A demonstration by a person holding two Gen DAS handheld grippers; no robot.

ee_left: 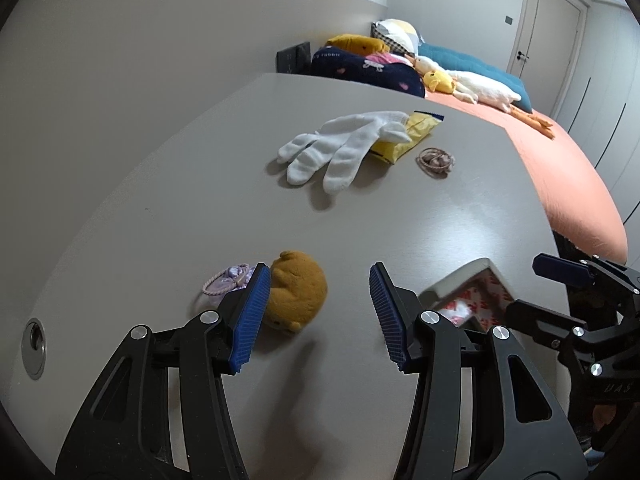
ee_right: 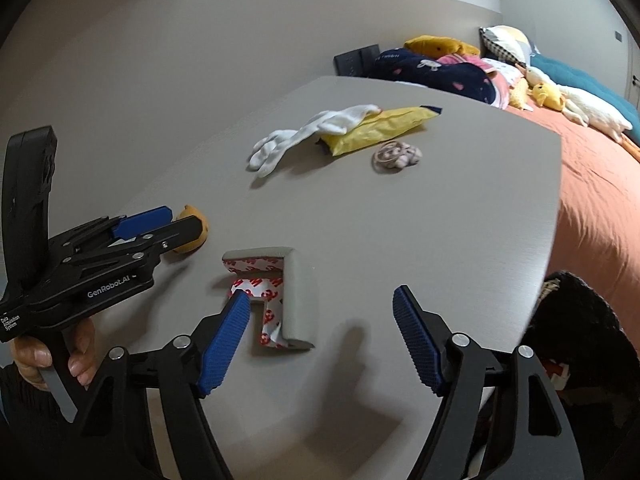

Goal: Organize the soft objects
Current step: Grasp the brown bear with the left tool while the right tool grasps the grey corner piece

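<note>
1. Left gripper: spread wide, gripping nothing; brown plush toy touching its left pad.
2. Right gripper: gaping, empty; foam corner guard just ahead, nearer left finger.
3. Farther ahead: white glove overlapping yellow packet.

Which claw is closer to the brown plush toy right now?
Left. The left claw is open with one finger beside the brown plush toy; the right claw is open farther off, by the foam corner guard.
</note>
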